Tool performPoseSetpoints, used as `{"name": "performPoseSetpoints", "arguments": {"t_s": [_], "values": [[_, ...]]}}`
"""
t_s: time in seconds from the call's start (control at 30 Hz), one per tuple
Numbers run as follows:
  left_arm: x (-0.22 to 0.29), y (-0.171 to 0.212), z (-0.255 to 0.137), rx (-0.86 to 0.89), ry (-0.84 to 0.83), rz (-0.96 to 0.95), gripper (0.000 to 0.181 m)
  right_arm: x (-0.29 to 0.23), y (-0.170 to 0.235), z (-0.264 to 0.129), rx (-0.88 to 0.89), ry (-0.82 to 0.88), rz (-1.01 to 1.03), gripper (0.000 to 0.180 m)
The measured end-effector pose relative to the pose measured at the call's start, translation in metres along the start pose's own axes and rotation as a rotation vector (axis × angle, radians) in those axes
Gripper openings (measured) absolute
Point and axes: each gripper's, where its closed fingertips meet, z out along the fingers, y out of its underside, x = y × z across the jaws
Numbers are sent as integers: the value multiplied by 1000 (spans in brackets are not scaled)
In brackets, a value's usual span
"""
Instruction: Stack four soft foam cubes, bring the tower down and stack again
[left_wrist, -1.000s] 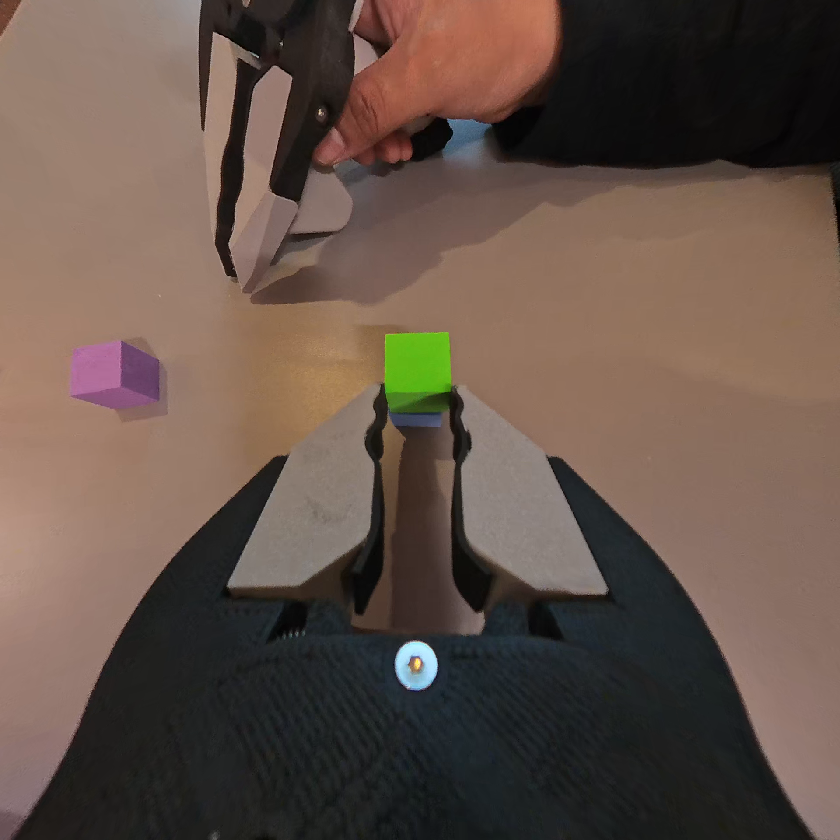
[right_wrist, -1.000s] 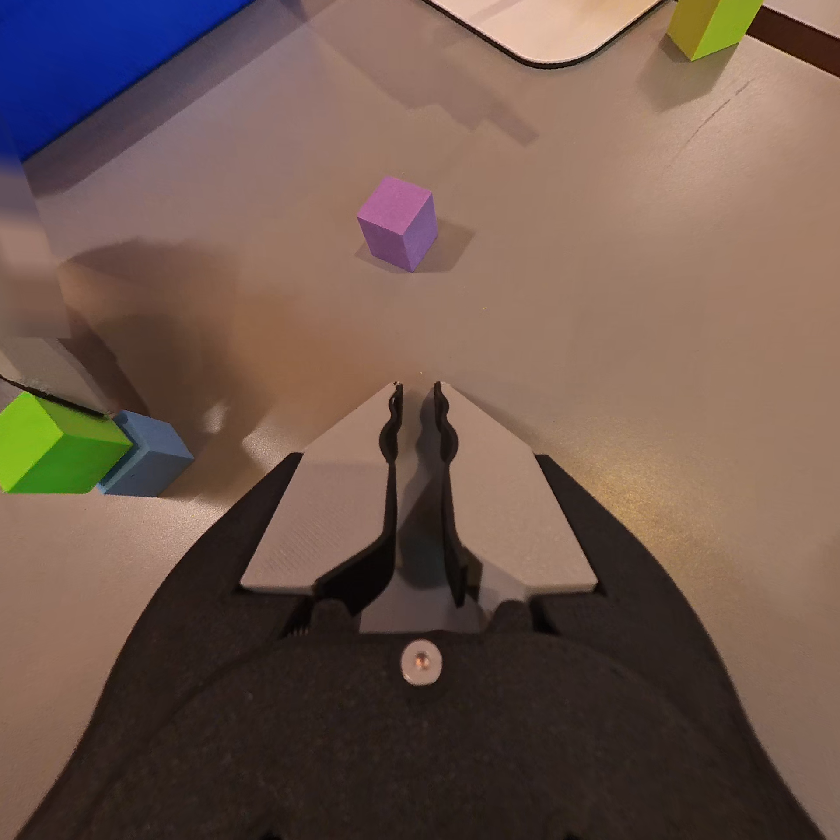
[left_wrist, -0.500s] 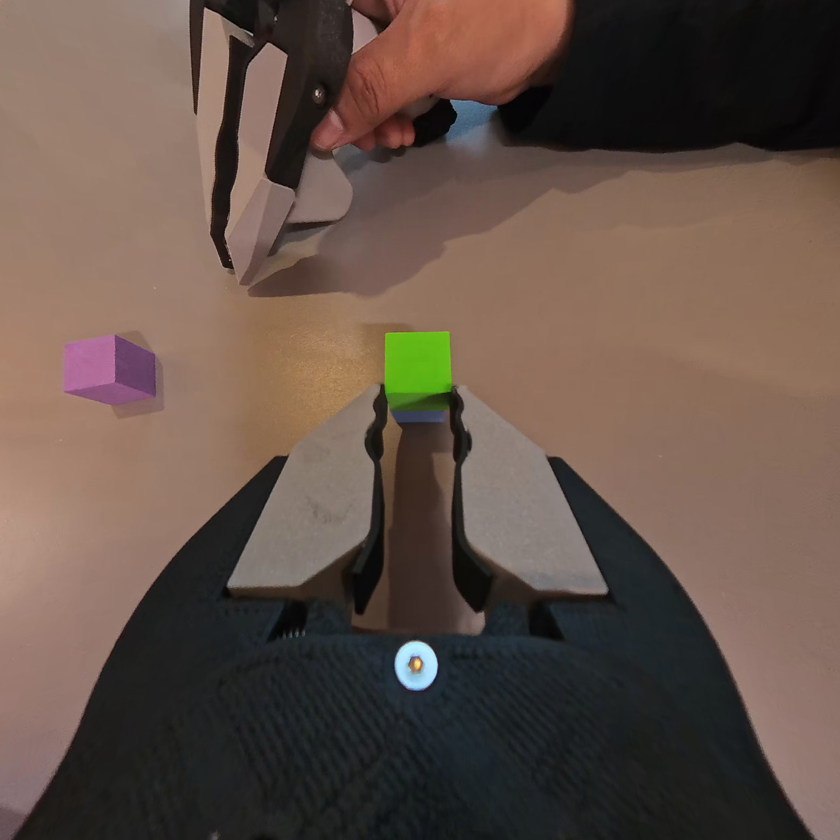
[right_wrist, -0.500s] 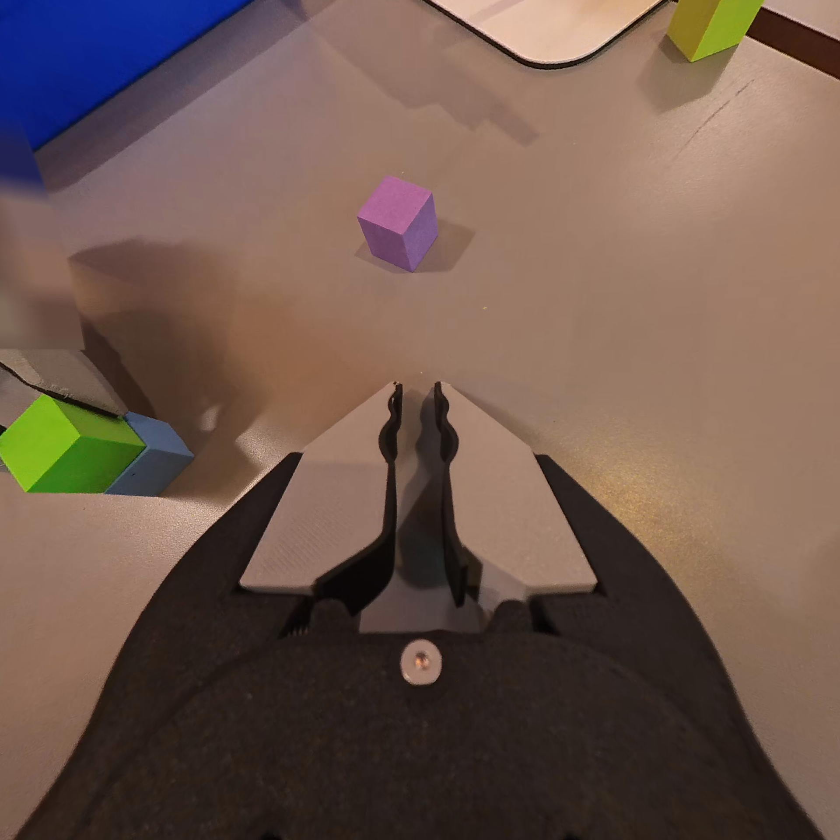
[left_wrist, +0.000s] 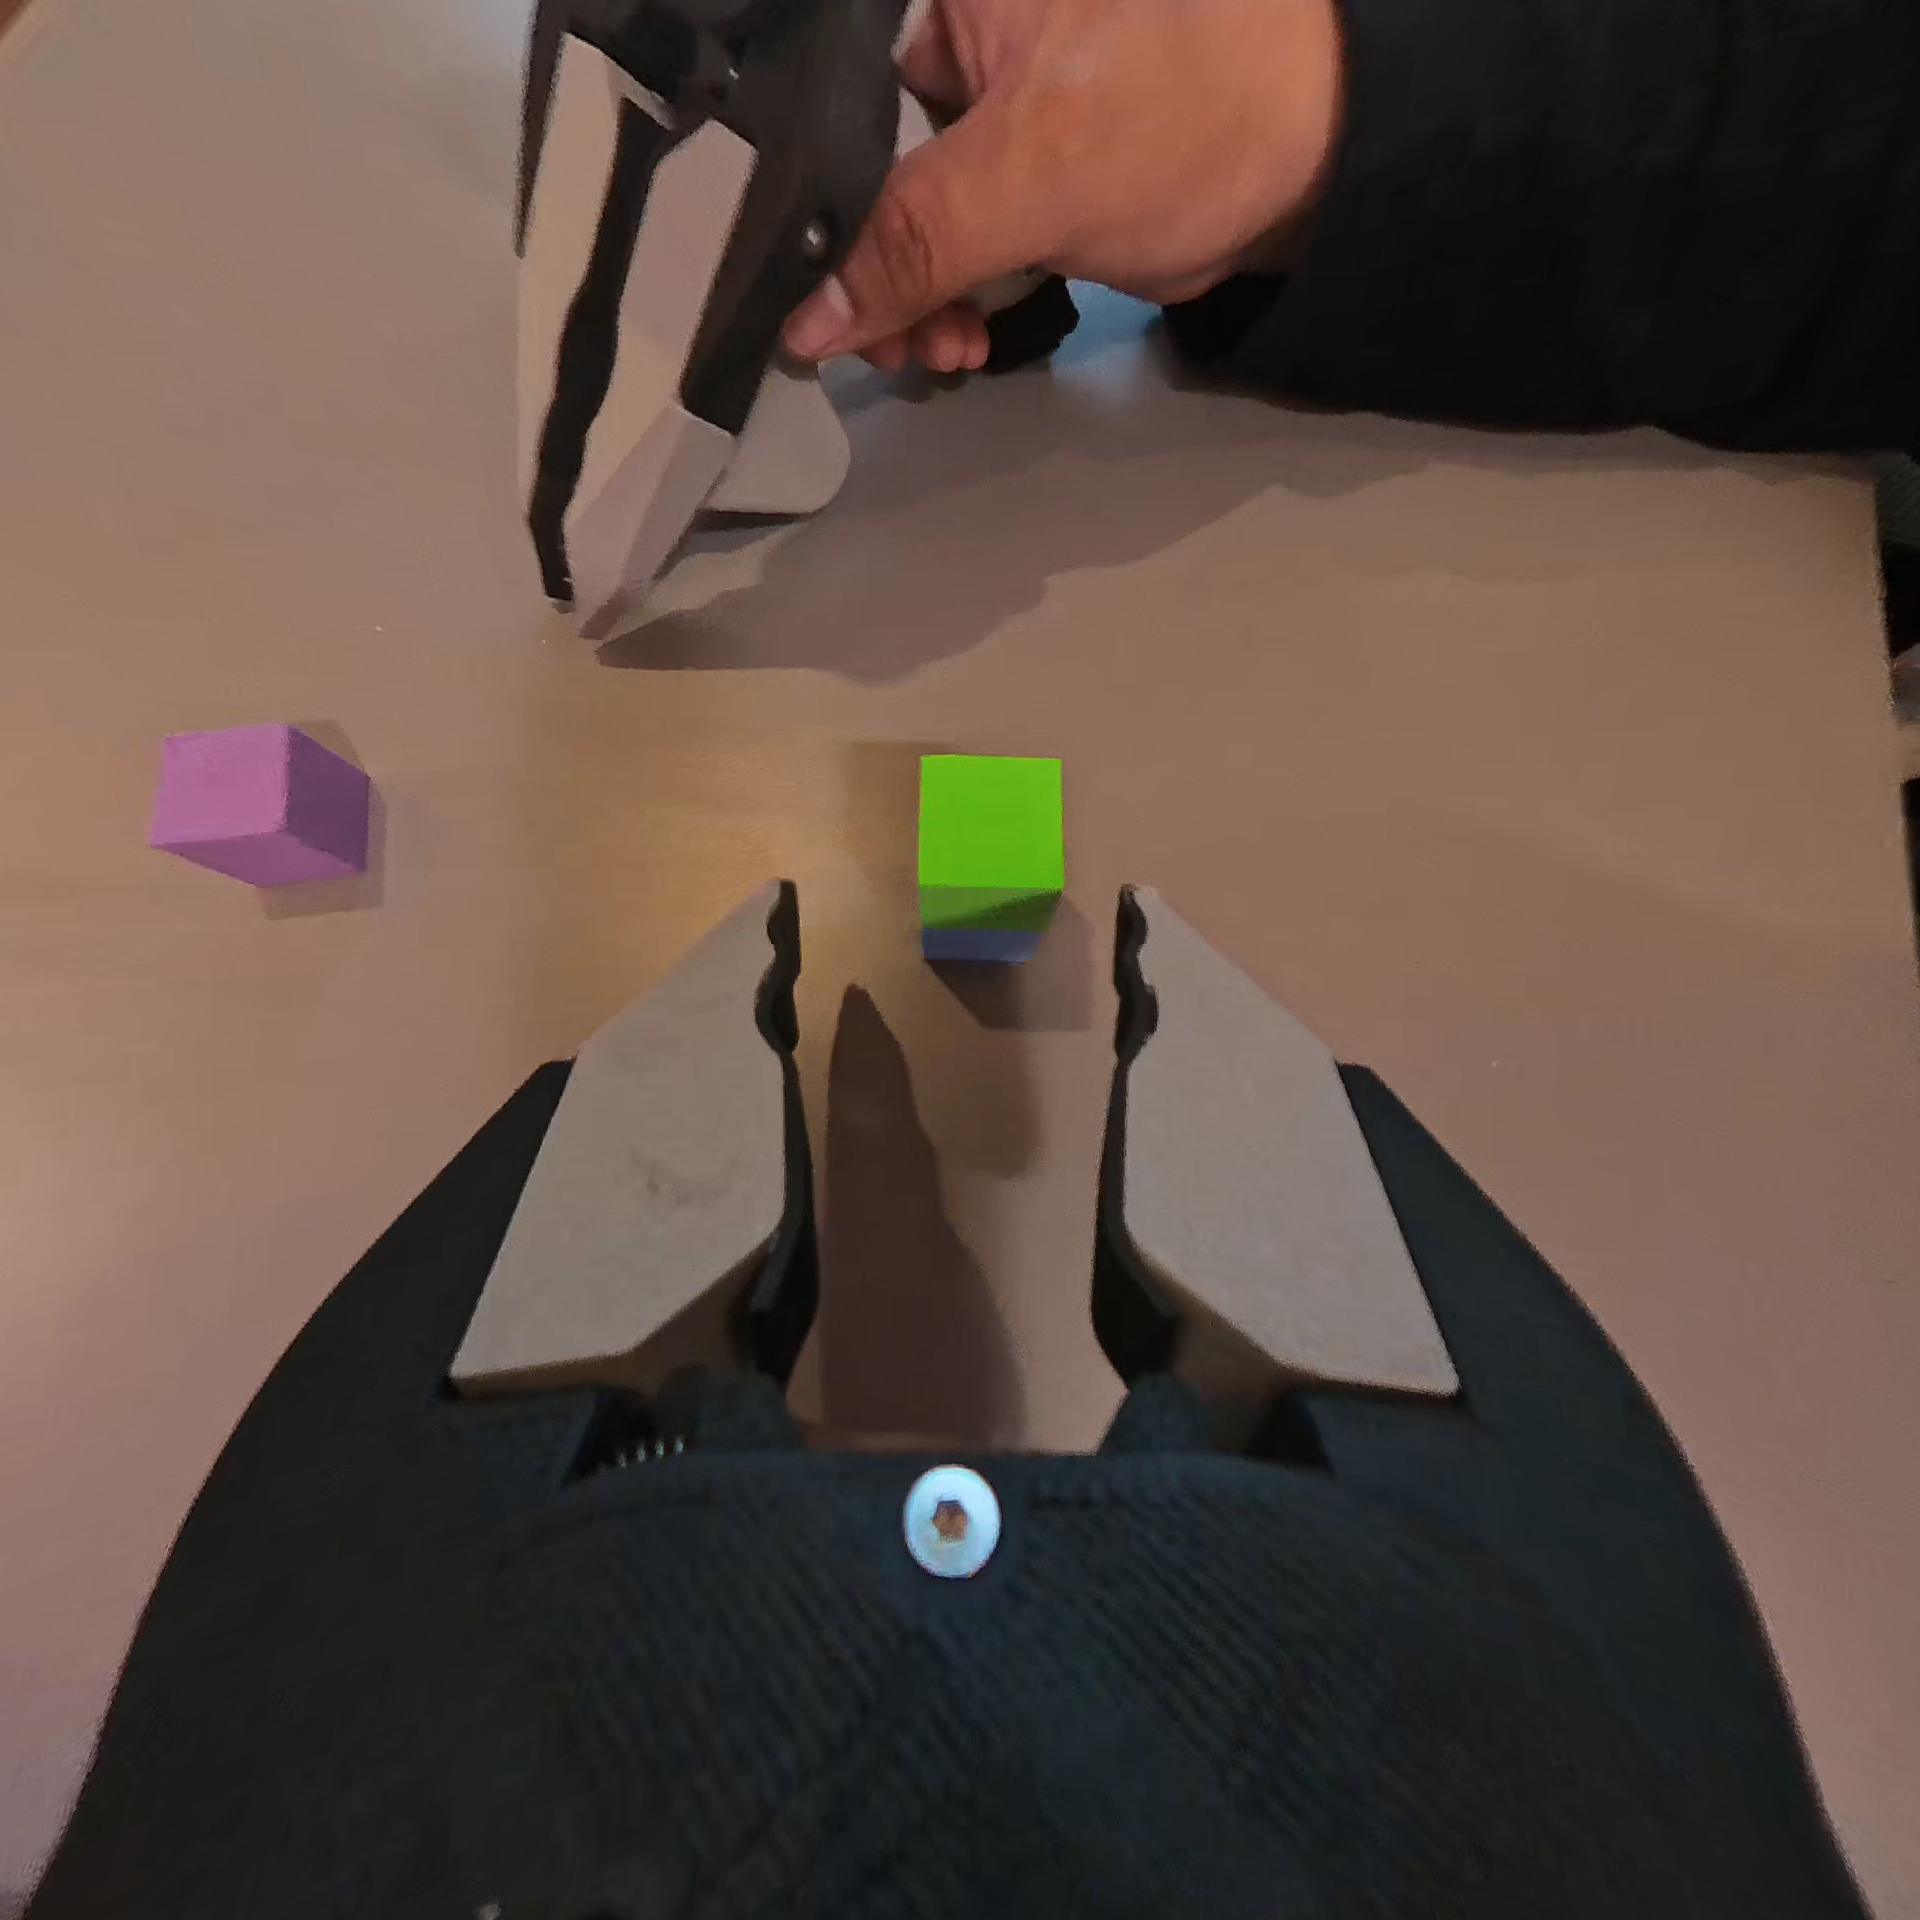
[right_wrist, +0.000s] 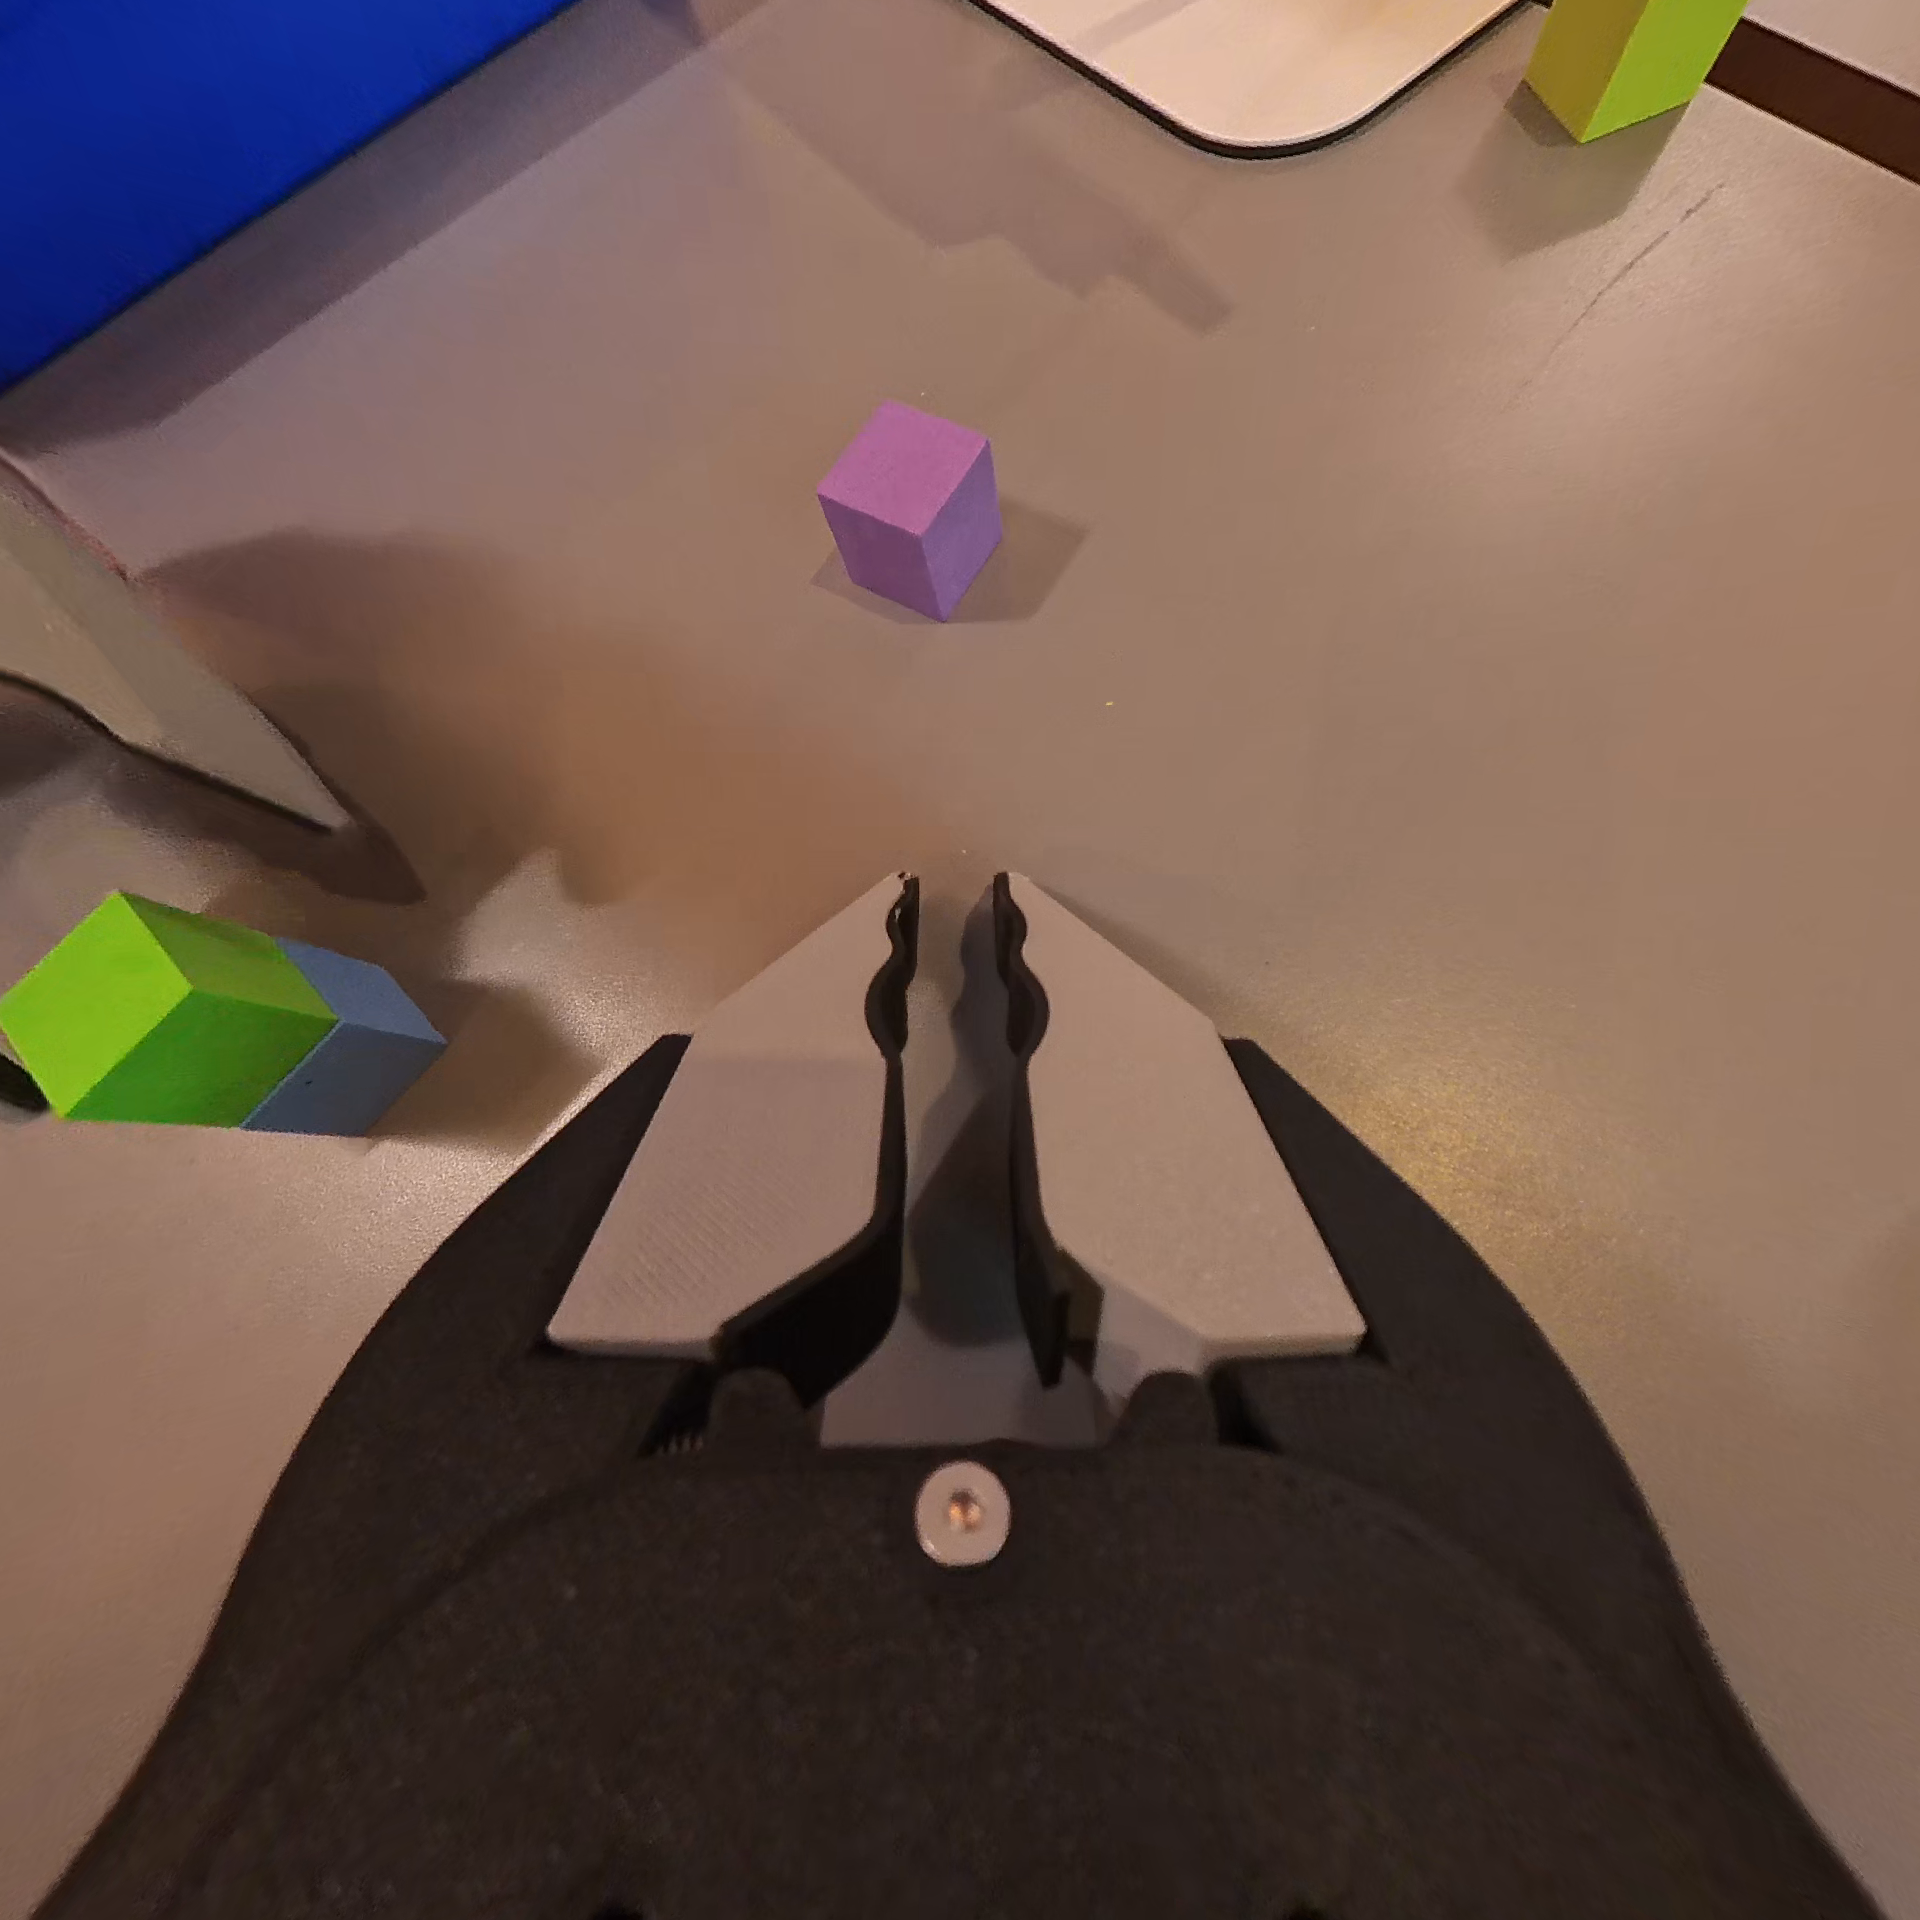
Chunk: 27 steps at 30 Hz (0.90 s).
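The left gripper (left_wrist: 956, 935) is spread wide, and the green cube (left_wrist: 990, 831) stands on the blue cube (left_wrist: 977, 943) just ahead of its tips, touching neither finger. The right gripper (right_wrist: 954, 894) has its fingers nearly together, empty, with the purple cube (right_wrist: 912, 509) well ahead on the table (right_wrist: 1455, 675).

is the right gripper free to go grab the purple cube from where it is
Probably yes. The purple cube stands alone straight ahead of the right gripper, with bare table between them. Its fingers are nearly closed and empty, so they must open first.
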Motion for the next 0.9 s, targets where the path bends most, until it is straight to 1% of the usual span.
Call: {"name": "performPoseSetpoints", "arguments": {"t_s": [0.07,0.1,0.17,0.23,0.3,0.37,0.5,0.57,0.67,0.8,0.87,0.9], "values": [[-11,-10,-12,81,-24,-43,59,0,0,0,0,1,-1,12],[-23,-17,-20,138,-67,-69,59,0,0,0,0,1,-2,12],[-53,-29,-38,259,-197,-124,58,0,0,0,0,2,-3,12],[-82,-26,-48,306,-330,-180,55,-1,0,1,-1,1,-5,12],[-97,-17,-42,298,-368,-235,55,-1,0,1,-1,5,-12,12],[-107,-10,-27,267,-348,-293,57,-1,0,1,-1,9,-16,12],[-133,0,0,194,-370,-316,58,-2,0,1,-1,-2,-11,14],[-143,-2,8,175,-357,-337,60,-2,0,1,0,-3,-13,14],[-154,-10,16,173,-365,-319,51,-2,0,1,-1,0,-17,14],[-153,0,35,46,-314,-296,51,-2,0,1,1,-14,-2,14],[-153,5,41,-11,-322,-269,50,-2,-1,1,1,-23,8,14],[-154,4,41,-14,-351,-242,37,-2,-1,0,2,-25,12,14]]}}
